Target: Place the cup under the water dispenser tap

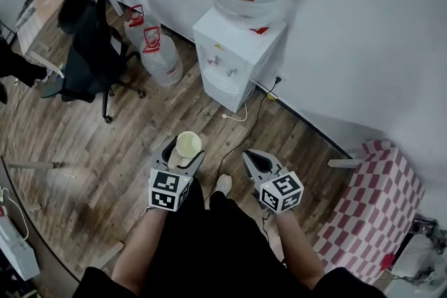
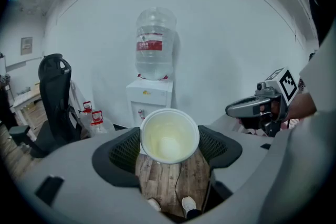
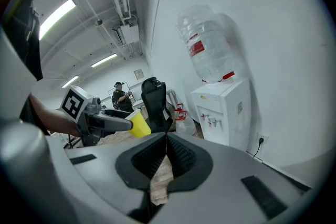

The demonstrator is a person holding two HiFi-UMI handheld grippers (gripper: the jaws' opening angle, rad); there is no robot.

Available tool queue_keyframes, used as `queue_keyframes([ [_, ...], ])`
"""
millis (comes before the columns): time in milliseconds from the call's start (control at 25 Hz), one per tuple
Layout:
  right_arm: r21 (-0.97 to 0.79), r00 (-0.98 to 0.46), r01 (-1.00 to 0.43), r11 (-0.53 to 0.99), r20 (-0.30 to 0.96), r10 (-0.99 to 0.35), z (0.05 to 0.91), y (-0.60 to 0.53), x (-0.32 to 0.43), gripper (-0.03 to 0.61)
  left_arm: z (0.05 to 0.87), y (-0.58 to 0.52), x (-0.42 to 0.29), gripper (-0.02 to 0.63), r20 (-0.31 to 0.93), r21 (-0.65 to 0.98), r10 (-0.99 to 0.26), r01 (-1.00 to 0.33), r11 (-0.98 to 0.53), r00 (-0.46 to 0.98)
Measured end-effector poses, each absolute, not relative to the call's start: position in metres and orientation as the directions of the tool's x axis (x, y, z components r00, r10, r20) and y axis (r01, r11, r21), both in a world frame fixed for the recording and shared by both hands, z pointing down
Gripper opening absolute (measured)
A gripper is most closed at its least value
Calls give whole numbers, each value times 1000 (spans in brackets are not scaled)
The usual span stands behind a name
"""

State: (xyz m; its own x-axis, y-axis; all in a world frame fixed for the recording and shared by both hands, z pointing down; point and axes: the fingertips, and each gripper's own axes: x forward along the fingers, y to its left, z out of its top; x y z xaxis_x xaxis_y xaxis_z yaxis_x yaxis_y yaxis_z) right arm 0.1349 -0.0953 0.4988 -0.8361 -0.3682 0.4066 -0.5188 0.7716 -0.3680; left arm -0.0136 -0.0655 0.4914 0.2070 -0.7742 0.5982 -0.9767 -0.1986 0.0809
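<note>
Cup [image 1: 188,144] sits upright, gripped by left hand-held gripper [image 1: 186,150]; right hand-held gripper [image 1: 255,158] is clenched, empty.

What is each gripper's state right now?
Left gripper: shut on the yellow cup.
Right gripper: shut, nothing between its jaws.

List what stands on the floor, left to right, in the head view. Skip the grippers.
office chair → spare water jugs → water dispenser → red-and-white checkered box
</note>
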Motion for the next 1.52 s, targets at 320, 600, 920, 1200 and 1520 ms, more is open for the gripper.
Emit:
queue_keyframes([
  [320, -337, -840, -494, 801, 424, -340, 507, -110, 100, 21, 535, -97, -33, 356, 631, 97, -745, -975, -200, 216],
  [600, -257, -791, -559, 788, 449, -415, 529, -164, 62, 21, 585, -164, -60, 356, 631, 99, -736, -967, -237, 245],
  [920, -245, -726, -626, 740, 529, -440, 613, -214, 31, 21, 680, -245, -85, 356, 639, 136, -709, -951, -278, 298],
  [1200, -244, -688, -674, 697, 551, -473, 669, -255, 10, 21, 756, -305, -98, 357, 650, 143, -685, -938, -316, 330],
  [1520, -237, -676, -691, 683, 546, -495, 710, -288, -11, 21, 820, -356, -105, 357, 659, 111, -675, -930, -350, 333],
])
